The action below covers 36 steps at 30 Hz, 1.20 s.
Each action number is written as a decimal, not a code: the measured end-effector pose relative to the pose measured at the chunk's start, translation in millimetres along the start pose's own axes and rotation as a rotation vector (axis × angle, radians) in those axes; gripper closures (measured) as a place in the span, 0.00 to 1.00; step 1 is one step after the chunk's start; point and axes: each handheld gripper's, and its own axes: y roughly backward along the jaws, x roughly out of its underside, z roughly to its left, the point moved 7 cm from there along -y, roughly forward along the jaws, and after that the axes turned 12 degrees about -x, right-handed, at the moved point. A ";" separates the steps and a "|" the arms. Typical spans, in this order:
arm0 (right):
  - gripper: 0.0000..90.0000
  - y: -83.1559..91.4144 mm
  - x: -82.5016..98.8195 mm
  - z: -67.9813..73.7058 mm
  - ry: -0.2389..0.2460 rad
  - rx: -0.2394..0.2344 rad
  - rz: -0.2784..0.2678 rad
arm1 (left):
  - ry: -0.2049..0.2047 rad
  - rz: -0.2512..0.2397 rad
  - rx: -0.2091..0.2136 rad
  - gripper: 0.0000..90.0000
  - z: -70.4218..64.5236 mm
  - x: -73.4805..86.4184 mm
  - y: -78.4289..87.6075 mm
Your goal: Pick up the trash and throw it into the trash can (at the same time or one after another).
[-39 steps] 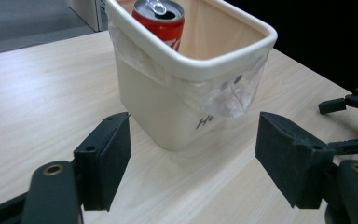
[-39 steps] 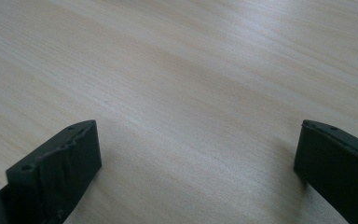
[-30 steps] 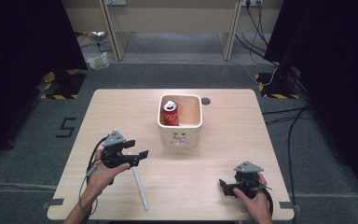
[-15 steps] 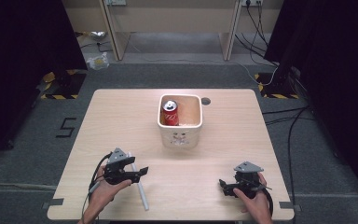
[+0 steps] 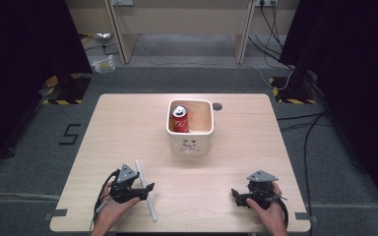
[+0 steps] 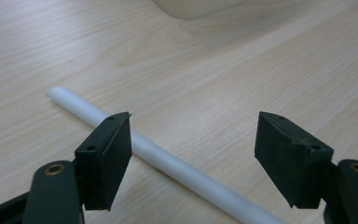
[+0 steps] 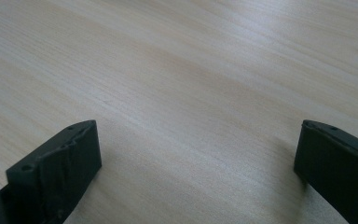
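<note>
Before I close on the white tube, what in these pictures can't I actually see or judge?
- Thin white plastic tube: near end cut off by the bottom edge in the left gripper view; in the high view the left gripper covers its middle.
- Red drink can: lower part hidden by the cream square tub's wall, high view.
- Print on the tub's front: too small to read.

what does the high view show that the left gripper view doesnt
High view alone: the red can standing inside the white bin, the right gripper resting open near the table's right front corner, the person's hands, and the floor and cables around the table.

Left gripper view alone: a close look along the left gripper's own black jaws, standing wide apart, with the white tube passing between them, untouched.

Both: the white tube lying on the wooden table, the left gripper over it, and the white bin beyond.
</note>
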 end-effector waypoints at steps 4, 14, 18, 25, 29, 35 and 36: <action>0.01 0.0 0.0 0.0 0.000 0.000 0.000 | -0.007 0.019 -0.002 0.32 -1.0 5.4 -2.1; 0.01 0.0 -0.1 -0.3 0.003 0.001 0.000 | -0.072 0.060 -0.014 0.49 -3.6 15.7 -9.6; 0.01 0.0 -0.1 -0.3 0.003 0.001 0.000 | -0.098 0.061 -0.026 0.56 0.0 15.3 -9.0; 0.01 -0.2 -0.1 0.0 0.001 0.001 -0.002 | -0.125 0.056 -0.029 0.75 10.4 12.8 -11.1; 0.01 -0.2 0.0 0.6 0.002 -0.003 0.000 | -0.142 0.062 -0.056 0.82 21.2 11.2 -13.0; 0.01 -0.4 -0.1 1.0 0.004 -0.003 -0.001 | -0.149 0.076 -0.073 0.87 32.7 7.9 -17.2; 0.01 -0.3 -0.1 1.0 0.003 -0.004 0.000 | -0.145 0.076 -0.073 0.87 33.6 7.3 -18.0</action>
